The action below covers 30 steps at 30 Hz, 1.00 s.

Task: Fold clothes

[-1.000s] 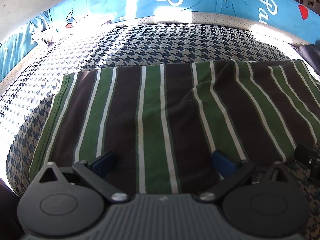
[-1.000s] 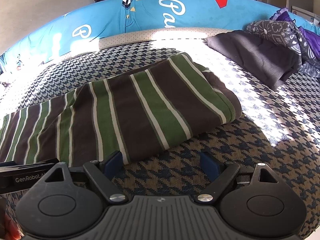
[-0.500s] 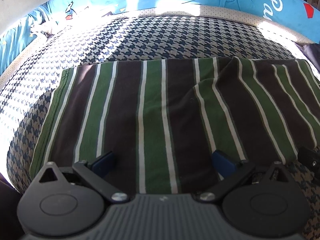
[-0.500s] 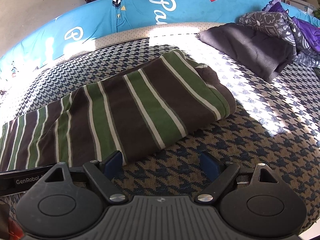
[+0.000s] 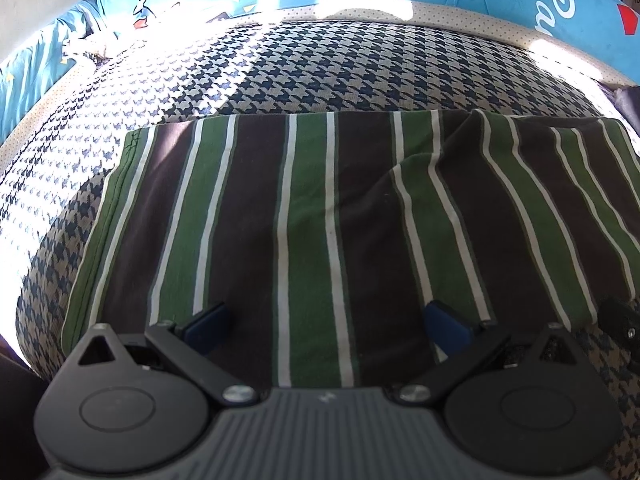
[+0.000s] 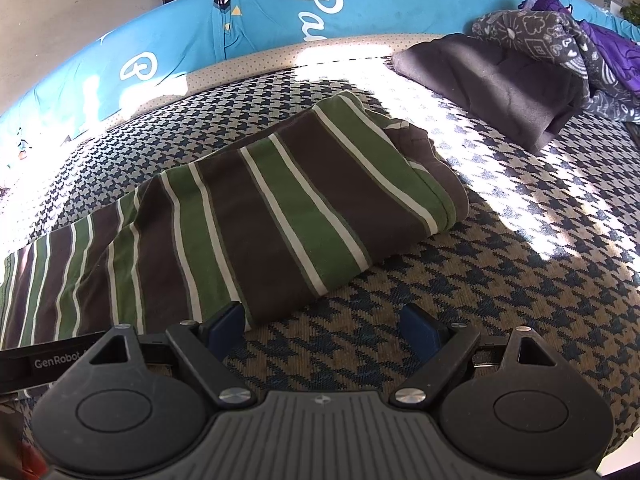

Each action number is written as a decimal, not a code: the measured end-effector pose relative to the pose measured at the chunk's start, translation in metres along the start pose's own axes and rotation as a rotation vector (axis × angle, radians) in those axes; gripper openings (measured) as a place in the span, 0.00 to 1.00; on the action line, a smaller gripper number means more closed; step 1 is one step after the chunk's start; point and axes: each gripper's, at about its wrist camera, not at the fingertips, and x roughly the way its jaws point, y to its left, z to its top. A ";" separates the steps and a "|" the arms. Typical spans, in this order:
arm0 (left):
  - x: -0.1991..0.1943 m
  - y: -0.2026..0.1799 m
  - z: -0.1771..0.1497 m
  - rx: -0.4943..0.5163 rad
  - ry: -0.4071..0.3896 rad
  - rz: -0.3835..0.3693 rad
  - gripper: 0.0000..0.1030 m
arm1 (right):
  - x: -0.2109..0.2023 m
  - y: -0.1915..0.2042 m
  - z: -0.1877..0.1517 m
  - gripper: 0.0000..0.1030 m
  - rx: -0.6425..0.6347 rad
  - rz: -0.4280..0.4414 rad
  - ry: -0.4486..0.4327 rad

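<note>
A wide bed covered in navy-and-cream houndstooth fabric is seen, with the brown, green and white striped knit garment laid across it as a long band, apparently folded lengthwise already. A crosswise fold is judged to remain. Unfolded dark clothes are piled far right. The left gripper and right gripper are held wide apart, gripping nothing.
</note>
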 end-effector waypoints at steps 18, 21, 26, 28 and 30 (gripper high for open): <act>0.001 0.000 -0.002 -0.002 -0.017 -0.006 1.00 | 0.004 -0.014 0.004 0.84 0.070 0.073 -0.047; 0.000 0.000 -0.003 -0.002 -0.018 -0.007 1.00 | 0.003 -0.013 0.005 0.84 0.066 0.056 -0.051; 0.000 -0.001 -0.002 -0.003 -0.015 -0.006 1.00 | -0.004 -0.006 0.004 0.83 0.003 -0.014 -0.086; 0.000 -0.001 -0.003 -0.004 -0.015 -0.005 1.00 | -0.004 -0.003 0.005 0.83 -0.026 -0.055 -0.090; 0.000 -0.001 -0.003 -0.004 -0.015 -0.004 1.00 | 0.000 -0.008 0.006 0.83 -0.003 -0.041 -0.070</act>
